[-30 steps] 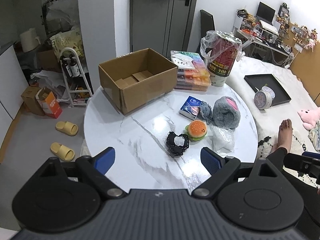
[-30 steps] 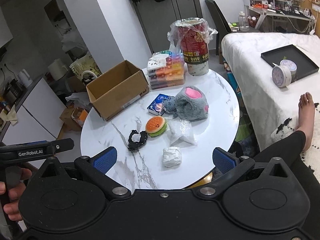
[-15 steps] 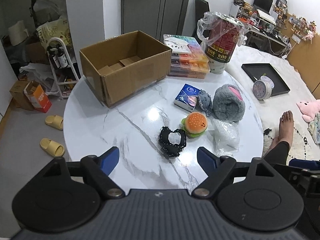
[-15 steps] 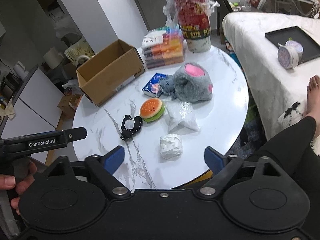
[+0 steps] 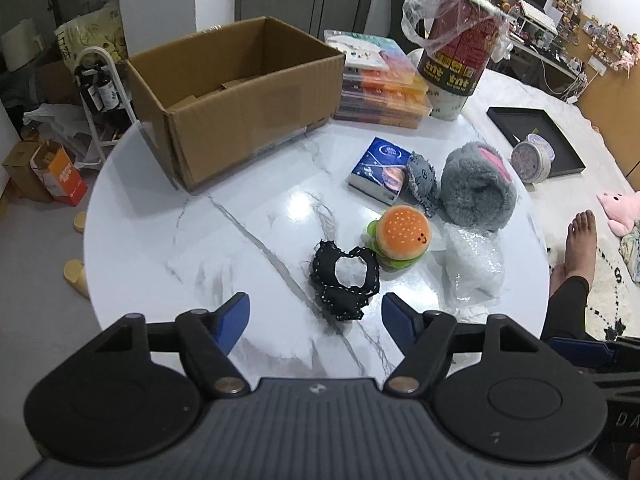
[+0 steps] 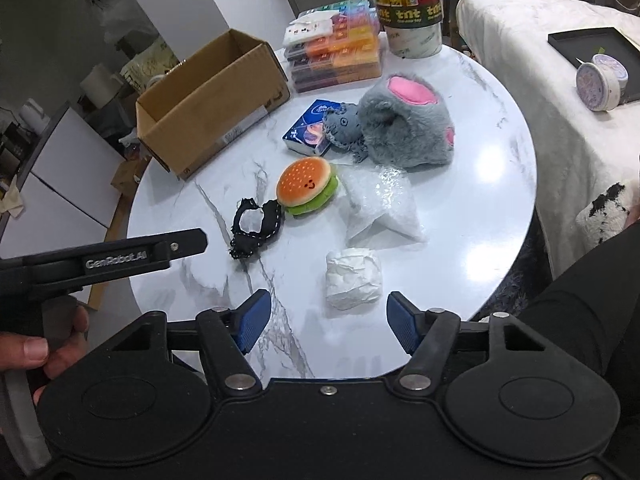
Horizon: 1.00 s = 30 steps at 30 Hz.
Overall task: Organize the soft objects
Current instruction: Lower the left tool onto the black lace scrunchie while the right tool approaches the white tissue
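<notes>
On the round white marble table (image 5: 168,240) lie a black lace scrunchie (image 5: 345,280) (image 6: 256,227), a burger plush (image 5: 402,236) (image 6: 307,185), a grey furry plush with pink patches (image 5: 476,190) (image 6: 404,128), a small grey plush (image 5: 422,178) (image 6: 342,126), a clear plastic bag (image 5: 474,264) (image 6: 382,208) and a crumpled white wad (image 6: 352,278). An open empty cardboard box (image 5: 236,92) (image 6: 212,100) stands at the back left. My left gripper (image 5: 316,316) is open, just before the scrunchie. My right gripper (image 6: 328,320) is open, just before the white wad.
A blue tissue pack (image 5: 380,170), a stack of coloured plastic cases (image 5: 380,84) and a red bin with a plastic liner (image 5: 460,52) stand at the back. A bed with a black tray (image 5: 536,136) is to the right. The person's leg (image 5: 576,248) is beside the table.
Both grippers have moved forward and down toward the table, so the objects look larger. The left has neared the scrunchie, the right the white wad. Both jaws have narrowed somewhat but stay open.
</notes>
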Motion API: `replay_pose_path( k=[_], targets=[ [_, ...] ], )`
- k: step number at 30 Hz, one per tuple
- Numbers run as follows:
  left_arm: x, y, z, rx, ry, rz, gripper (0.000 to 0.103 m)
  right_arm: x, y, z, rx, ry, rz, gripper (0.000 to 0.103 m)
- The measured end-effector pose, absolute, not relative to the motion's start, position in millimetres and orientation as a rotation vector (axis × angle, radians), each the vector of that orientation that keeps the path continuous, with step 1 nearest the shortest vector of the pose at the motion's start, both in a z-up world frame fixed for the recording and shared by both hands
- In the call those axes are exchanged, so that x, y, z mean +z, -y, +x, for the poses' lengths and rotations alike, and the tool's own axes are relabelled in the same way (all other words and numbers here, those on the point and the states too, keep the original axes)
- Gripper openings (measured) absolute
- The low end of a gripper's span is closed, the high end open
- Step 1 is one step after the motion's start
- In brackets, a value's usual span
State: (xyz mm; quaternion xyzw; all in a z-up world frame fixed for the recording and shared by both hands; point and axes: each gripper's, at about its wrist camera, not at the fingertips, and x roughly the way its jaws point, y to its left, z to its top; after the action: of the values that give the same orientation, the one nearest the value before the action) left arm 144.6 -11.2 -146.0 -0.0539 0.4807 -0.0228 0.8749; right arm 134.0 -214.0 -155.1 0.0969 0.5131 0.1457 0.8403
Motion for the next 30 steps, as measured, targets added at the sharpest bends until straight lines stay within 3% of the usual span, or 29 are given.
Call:
replay_pose_path(
  k=[3, 10, 30],
  targets=[
    [-153.6, 12.1, 152.6, -0.051, -1.009, -0.120, 0.067, -163.6, 212.3, 140.0, 0.303, -1.105, 0.210, 0.054],
    [-172.1, 23.0, 170.2, -0.076, -1.032, -0.092, 0.066, -181.9, 211.6, 150.5, 0.285, -1.133, 0.229, 0.050],
    [-206.0, 39.6, 198.6, -0.075, -1.053, -0.042, 0.065, -208.7, 198.0, 171.8, 0.240, -1.161, 0.179, 0.048]
  ],
)
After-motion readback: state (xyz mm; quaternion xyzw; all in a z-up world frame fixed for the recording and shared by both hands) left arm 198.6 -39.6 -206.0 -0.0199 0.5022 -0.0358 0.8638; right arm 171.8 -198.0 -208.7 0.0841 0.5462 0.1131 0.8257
